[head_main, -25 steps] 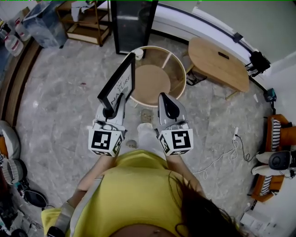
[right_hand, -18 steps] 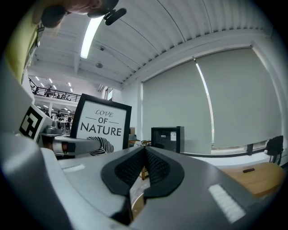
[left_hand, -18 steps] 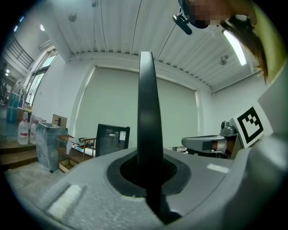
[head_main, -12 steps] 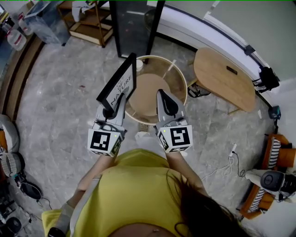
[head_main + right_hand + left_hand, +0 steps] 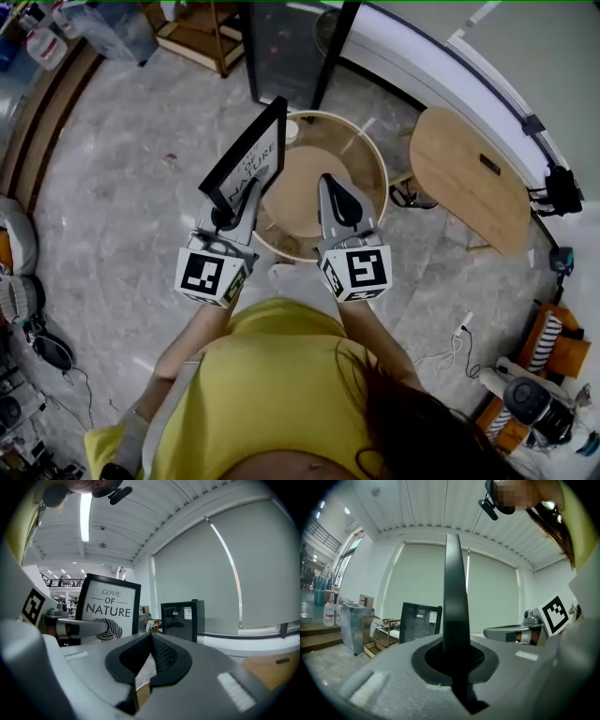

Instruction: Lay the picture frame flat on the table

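Grey marble floor (image 5: 122, 187) spreads underfoot, with a round light-wood table (image 5: 309, 183) ahead. The left claw (image 5: 230, 214) is clenched on the edge of the black "Love of Nature" picture frame (image 5: 251, 161), held upright in the air beside the table's left rim. The right claw (image 5: 336, 197) is clenched, empty.

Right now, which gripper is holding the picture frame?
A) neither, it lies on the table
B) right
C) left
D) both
C: the left gripper clamps the picture frame by its black edge and holds it upright, while the right gripper is shut on nothing.
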Action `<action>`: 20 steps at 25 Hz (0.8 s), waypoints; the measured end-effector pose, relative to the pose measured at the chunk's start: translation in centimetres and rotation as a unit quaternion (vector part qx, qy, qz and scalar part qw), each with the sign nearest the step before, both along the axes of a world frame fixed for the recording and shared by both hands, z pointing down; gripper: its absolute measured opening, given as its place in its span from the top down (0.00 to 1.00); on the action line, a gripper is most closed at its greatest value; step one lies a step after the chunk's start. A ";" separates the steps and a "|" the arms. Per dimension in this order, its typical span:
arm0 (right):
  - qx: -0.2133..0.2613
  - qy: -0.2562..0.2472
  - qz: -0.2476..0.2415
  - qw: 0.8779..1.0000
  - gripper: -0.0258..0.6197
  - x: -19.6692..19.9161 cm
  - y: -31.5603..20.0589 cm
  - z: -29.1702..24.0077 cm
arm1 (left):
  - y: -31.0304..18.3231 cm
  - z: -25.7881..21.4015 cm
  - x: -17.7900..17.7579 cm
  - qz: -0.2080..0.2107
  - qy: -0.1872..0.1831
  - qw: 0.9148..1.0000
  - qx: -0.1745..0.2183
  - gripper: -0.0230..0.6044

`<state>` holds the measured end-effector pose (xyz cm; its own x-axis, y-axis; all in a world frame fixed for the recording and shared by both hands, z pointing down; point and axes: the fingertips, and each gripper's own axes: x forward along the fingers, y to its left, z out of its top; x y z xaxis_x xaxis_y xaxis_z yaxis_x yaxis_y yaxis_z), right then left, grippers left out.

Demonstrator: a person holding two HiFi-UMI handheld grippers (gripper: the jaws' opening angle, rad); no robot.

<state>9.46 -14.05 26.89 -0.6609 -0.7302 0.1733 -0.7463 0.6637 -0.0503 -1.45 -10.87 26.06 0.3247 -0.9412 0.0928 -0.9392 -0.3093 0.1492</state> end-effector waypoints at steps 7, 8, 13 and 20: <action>-0.037 0.011 -0.030 0.999 0.96 -2.6 -1.2 3.5 | -2.3 3.7 -1.4 0.020 0.038 0.999 -0.026 0.94; -0.042 0.013 -0.033 0.999 0.96 -3.0 -1.3 4.0 | -2.5 4.3 -1.6 0.024 0.042 0.998 -0.029 0.94; -0.045 0.016 -0.054 0.997 0.96 -5.0 -2.0 6.2 | -3.2 7.4 -2.6 0.060 0.069 0.994 -0.062 0.94; -0.070 0.020 -0.080 0.994 0.96 -6.8 -3.8 11.6 | -4.1 13.6 -2.8 0.118 0.099 0.982 -0.105 0.94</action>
<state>2.65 -17.84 38.50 -0.7577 -0.5829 0.2936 -0.6346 0.7629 -0.1233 -4.23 -15.01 39.66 0.5627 -0.8045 0.1905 -0.7913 -0.4573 0.4059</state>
